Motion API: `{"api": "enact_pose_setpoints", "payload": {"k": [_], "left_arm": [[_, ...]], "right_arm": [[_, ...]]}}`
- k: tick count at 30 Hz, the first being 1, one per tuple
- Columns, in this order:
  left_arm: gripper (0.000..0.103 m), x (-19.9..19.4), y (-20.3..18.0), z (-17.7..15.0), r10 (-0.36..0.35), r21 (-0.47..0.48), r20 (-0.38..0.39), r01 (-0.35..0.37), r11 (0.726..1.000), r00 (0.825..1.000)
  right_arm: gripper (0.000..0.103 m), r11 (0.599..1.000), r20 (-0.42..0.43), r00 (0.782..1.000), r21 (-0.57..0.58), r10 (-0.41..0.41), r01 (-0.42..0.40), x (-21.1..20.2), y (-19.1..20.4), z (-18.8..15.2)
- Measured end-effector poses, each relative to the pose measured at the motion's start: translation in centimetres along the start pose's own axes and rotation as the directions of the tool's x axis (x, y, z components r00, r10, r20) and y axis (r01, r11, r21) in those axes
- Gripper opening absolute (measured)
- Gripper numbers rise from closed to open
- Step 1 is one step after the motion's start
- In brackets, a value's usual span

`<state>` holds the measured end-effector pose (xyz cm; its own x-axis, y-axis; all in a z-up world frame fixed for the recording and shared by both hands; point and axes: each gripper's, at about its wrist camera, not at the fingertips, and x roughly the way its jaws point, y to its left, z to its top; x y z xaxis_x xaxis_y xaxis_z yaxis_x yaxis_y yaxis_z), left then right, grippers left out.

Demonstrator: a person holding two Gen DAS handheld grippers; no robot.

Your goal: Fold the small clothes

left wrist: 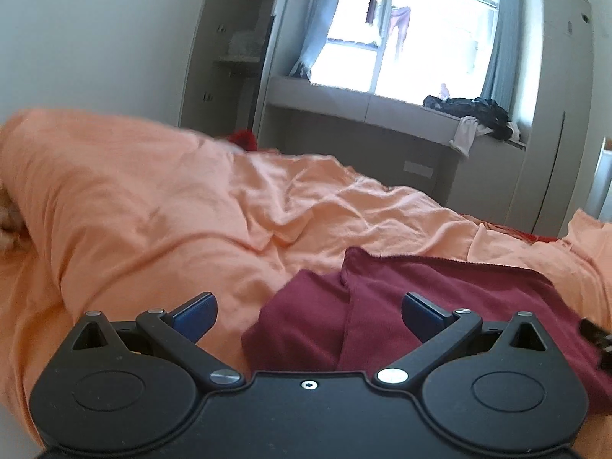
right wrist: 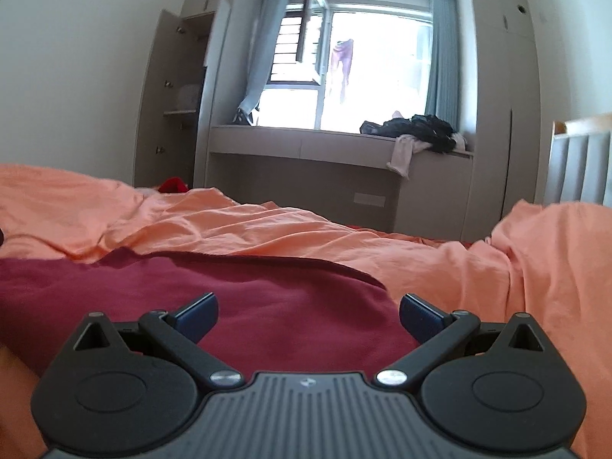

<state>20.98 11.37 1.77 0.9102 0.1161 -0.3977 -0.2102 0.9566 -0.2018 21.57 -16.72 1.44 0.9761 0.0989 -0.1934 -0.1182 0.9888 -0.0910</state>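
A maroon garment (left wrist: 401, 306) lies on a rumpled orange bedsheet (left wrist: 153, 222) just ahead of both claws. Left gripper (left wrist: 309, 315) and right gripper (right wrist: 309, 315) hover over it — fingers spread wide, holding nothing. Far ahead, dark clothes (right wrist: 417, 130) heap on a window ledge (right wrist: 306, 145).

- Left tongs (left wrist: 309, 315): jaws spread, nothing between them; a raised fold of the maroon garment (left wrist: 401, 306) lies directly ahead.
- Bunched orange bedding (left wrist: 114, 199) rises left.
- Right tongs (right wrist: 309, 315): flat maroon cloth ahead, unobstructed.
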Motion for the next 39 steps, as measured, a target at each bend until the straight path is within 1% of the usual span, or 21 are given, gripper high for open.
{"api": "enact_pose_setpoints", "payload": {"k": [4, 7, 9, 12, 17, 24, 28, 33, 36, 39], "left_arm": [[0.102, -0.1, 1.7, -0.4, -0.025, -0.104, -0.046, 0.020, 0.994, 0.999], [0.102, 0.0, 2.7, -0.4, -0.015, -0.144, -0.060, 0.006, 0.990, 0.998], [0.102, 0.0, 3.2, -0.4, 0.001, -0.157, -0.056, -0.009, 0.988, 0.998], [0.102, 0.0, 3.6, -0.3, 0.015, -0.163, -0.056, -0.024, 0.986, 0.998], [0.102, 0.3, 3.9, -0.2, 0.009, -0.171, -0.072, -0.022, 0.985, 0.997], [0.102, 0.4, 3.5, -0.3, 0.001, -0.154, -0.080, -0.013, 0.988, 0.997], [0.102, 0.7, 3.5, -0.3, -0.005, -0.145, -0.091, -0.008, 0.989, 0.996], [0.102, 0.8, 3.3, -0.5, -0.004, -0.141, -0.099, -0.010, 0.990, 0.995], [0.102, 0.9, 3.3, -0.5, -0.004, -0.139, -0.104, -0.011, 0.990, 0.995], [0.102, 1.0, 3.2, -0.5, -0.003, -0.134, -0.107, -0.012, 0.991, 0.994]], "right_arm": [[0.103, 0.999, 0.003, 1.000, -0.040, -0.003, 0.004, 0.5, 2.4, 0.3], [0.103, 0.998, -0.012, 1.000, -0.062, 0.005, -0.006, 1.1, 3.5, 0.1], [0.103, 0.996, -0.027, 1.000, -0.087, 0.013, -0.015, 1.6, 4.2, -0.2], [0.103, 0.995, -0.033, 0.999, -0.094, 0.013, -0.016, 1.8, 5.0, -0.7], [0.103, 0.997, -0.029, 1.000, -0.079, 0.007, -0.009, 1.8, 5.6, -1.5], [0.103, 0.997, 0.014, 1.000, -0.075, -0.024, 0.025, 1.3, 6.6, -2.7], [0.103, 0.999, 0.013, 1.000, -0.052, -0.002, 0.002, 0.9, 6.7, -3.1], [0.103, 0.996, 0.033, 0.998, -0.074, 0.054, -0.051, 0.5, 7.1, -3.5], [0.103, 0.994, 0.041, 0.998, -0.096, 0.058, -0.053, 0.4, 7.5, -3.7], [0.103, 0.994, 0.040, 0.997, -0.088, 0.063, -0.059, 0.3, 7.6, -3.8]]}}
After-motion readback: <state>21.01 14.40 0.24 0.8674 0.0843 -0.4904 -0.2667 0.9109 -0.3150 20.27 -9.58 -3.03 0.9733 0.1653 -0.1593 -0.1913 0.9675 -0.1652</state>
